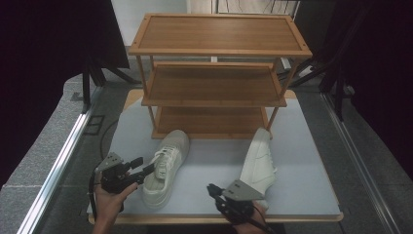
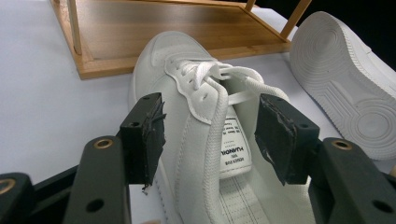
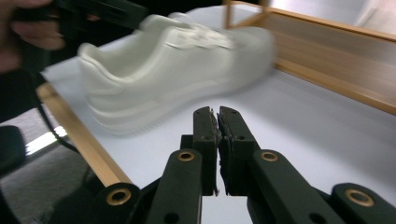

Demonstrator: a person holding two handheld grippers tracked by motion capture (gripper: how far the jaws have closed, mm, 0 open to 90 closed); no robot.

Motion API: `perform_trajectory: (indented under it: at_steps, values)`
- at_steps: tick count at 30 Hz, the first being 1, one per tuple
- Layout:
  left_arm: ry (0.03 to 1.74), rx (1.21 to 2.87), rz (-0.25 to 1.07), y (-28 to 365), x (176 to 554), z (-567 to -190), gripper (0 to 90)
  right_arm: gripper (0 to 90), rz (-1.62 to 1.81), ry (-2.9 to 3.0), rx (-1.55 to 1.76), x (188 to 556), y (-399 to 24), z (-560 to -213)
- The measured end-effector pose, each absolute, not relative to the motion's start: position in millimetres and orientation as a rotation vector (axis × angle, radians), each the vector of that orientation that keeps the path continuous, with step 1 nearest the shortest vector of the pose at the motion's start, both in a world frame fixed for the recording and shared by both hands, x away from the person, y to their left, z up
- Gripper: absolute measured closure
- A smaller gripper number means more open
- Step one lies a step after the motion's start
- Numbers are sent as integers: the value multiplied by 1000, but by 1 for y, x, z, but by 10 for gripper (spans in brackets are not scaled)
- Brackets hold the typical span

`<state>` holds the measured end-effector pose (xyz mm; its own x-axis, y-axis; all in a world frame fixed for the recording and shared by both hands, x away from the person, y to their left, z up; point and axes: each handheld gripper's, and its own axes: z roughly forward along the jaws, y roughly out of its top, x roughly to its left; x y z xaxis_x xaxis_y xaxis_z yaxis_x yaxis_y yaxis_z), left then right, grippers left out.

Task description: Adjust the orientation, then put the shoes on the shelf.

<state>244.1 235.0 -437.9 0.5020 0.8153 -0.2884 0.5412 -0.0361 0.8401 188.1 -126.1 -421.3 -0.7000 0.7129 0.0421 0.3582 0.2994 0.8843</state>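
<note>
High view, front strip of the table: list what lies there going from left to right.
Left gripper → upright white shoe → right gripper → white shoe tipped on its side.

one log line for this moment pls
left gripper: open, astride upright shoe collar | right gripper: shut, empty | second shoe: on its side | rack: empty

We are seeing a smooth, matt white leather-like upright shoe (image 2: pixel 187 93) with woven laces, a tipped shoe (image 2: pixel 345 88) showing its ribbed rubbery sole, a satin wooden rack (image 1: pixel 214 34), and matt black plastic grippers with scuffed pads (image 2: pixel 149 135).
</note>
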Motion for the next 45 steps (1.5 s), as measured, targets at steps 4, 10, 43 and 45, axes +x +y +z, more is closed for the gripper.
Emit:
perform_trajectory:
  at_steps: [4,10,43,45]
  values:
    - [1162,1710,328,235,244,-439,420,848,1357,2093,1079,178,-175,-422]
    - [1163,1713,328,233,243,-439,420,850,1350,1944,1178,168,-234,-420]
    - [1159,1725,321,230,247,-441,419,857,1215,2010,1393,225,-279,-464]
    - [1159,1726,320,229,247,-441,419,858,1234,2001,1367,227,-275,-457]
